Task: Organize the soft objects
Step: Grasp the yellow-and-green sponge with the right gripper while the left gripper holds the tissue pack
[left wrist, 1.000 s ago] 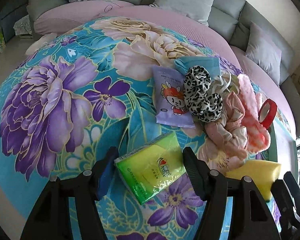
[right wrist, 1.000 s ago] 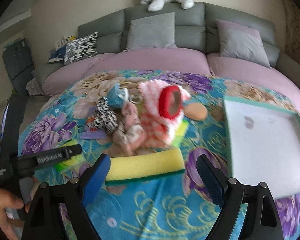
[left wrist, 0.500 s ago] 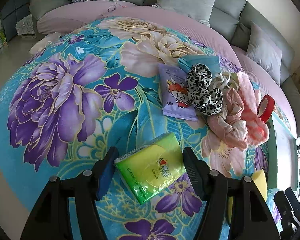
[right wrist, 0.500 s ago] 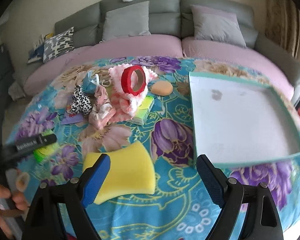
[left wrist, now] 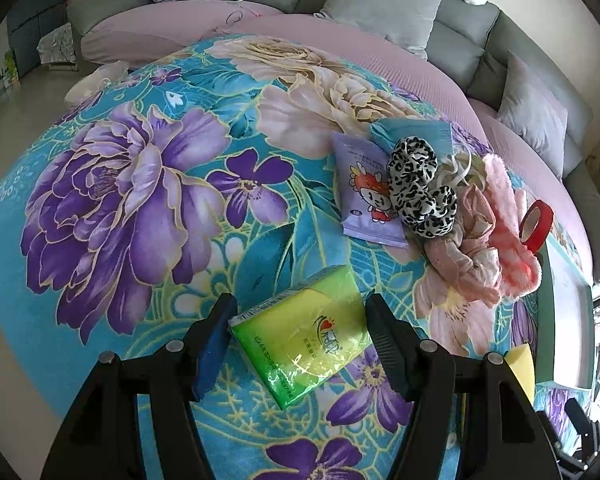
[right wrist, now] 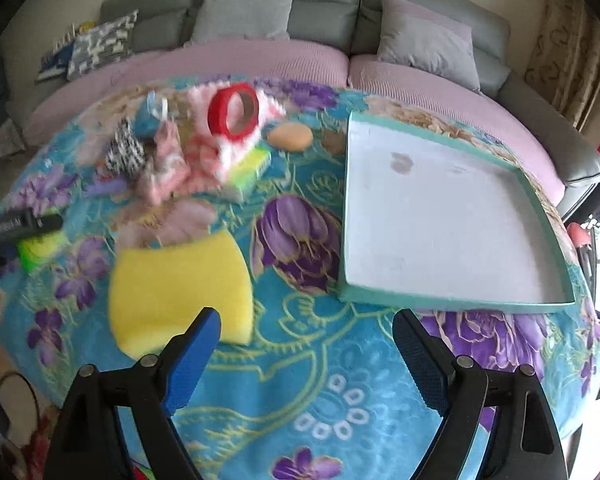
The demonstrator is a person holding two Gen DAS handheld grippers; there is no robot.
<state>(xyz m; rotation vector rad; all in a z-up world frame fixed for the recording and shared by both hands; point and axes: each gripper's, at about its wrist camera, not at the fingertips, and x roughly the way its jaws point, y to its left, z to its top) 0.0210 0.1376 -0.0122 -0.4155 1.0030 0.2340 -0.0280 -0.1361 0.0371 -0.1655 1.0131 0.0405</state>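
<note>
My left gripper (left wrist: 300, 340) is shut on a green-yellow tissue pack (left wrist: 304, 340), held just above the floral cloth. My right gripper (right wrist: 308, 360) is open and empty; a yellow sponge (right wrist: 180, 292) lies on the cloth by its left finger, seemingly loose. A pile of soft things sits beyond: a leopard scrunchie (left wrist: 420, 188), a pink cloth (left wrist: 468, 248), a pink fluffy item (left wrist: 508, 216) with a red tape roll (right wrist: 234, 112) on it, a purple cartoon pack (left wrist: 370, 192), a blue pack (left wrist: 412, 132). The pale tray (right wrist: 440, 300) with a teal rim lies empty to the right.
A round table carries a blue floral cloth (left wrist: 140, 200). A peach oval puff (right wrist: 290, 136) and a green-yellow sponge (right wrist: 252, 172) lie by the pile. A grey and lilac sofa (right wrist: 260, 56) with cushions curves behind the table.
My right gripper has pulled back and risen; the yellow sponge has slid from between its fingers to its left side. My left gripper keeps the tissue pack and has shifted slightly back.
</note>
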